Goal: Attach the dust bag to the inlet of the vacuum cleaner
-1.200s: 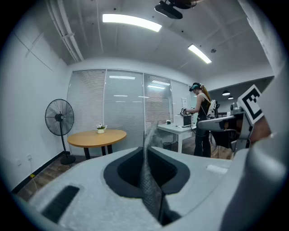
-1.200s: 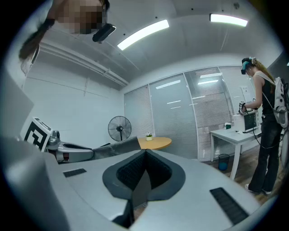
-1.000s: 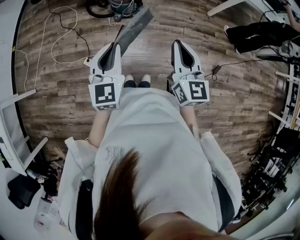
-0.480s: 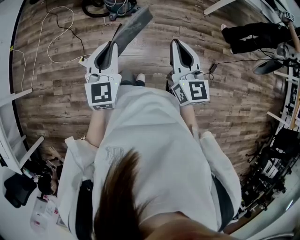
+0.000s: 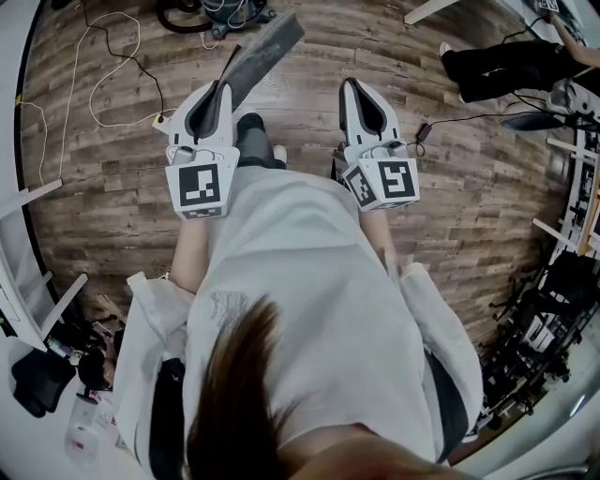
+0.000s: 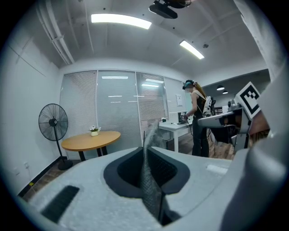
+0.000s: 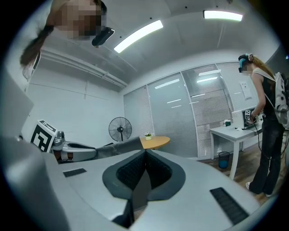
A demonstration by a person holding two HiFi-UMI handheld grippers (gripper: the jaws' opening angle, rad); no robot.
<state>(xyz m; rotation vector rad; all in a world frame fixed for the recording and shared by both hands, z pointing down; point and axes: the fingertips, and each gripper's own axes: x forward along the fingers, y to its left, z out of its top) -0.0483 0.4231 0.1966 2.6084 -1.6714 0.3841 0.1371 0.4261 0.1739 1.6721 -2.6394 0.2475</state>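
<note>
Wood-plank floor (image 5: 469, 216), round table (image 6: 90, 139), standing fan (image 6: 53, 122), left gripper (image 5: 227, 89) jaws clamping dust bag (image 5: 267, 52), right gripper (image 5: 352, 86) jaws closed, empty

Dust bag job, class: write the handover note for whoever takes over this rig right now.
Left gripper: shut on the dust bag, a flat grey piece sticking out ahead of it.
Right gripper: shut, empty.
Things: what is probably the vacuum cleaner sits on the wood floor ahead, at the head view's top edge. Its inlet cannot be made out.
Done: bag is in hand.
Left: get to the vacuum cleaner, find the inlet, fit the bag onto it.
</note>
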